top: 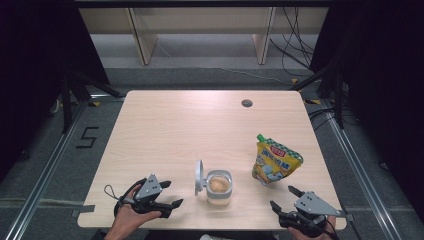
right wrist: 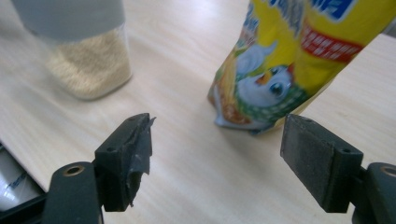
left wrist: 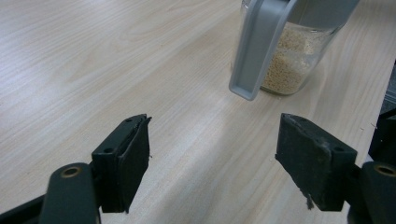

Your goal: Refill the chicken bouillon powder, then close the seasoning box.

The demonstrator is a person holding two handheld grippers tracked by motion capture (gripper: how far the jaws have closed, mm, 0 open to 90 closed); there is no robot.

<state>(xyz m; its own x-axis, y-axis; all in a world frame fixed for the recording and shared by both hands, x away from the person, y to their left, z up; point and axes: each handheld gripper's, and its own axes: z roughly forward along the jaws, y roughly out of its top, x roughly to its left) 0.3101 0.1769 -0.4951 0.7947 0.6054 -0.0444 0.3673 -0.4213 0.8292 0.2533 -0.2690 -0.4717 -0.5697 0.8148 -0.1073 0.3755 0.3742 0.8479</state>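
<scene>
We worked at a pale wood-grain desk [top: 165, 130] with a round cable hole [top: 247, 103] far behind the jar [top: 219, 187], dark curtains at both sides and grey floor around it. The jar, holding pale grains, stood near the front edge with its grey lid [top: 199, 177] flipped up. Right of the jar stood the yellow pouch [top: 276, 162]. Left of the jar our left gripper [top: 171, 195] was released, holding nothing. Right of the jar our right gripper [top: 285, 197] gaped empty before the pouch.
</scene>
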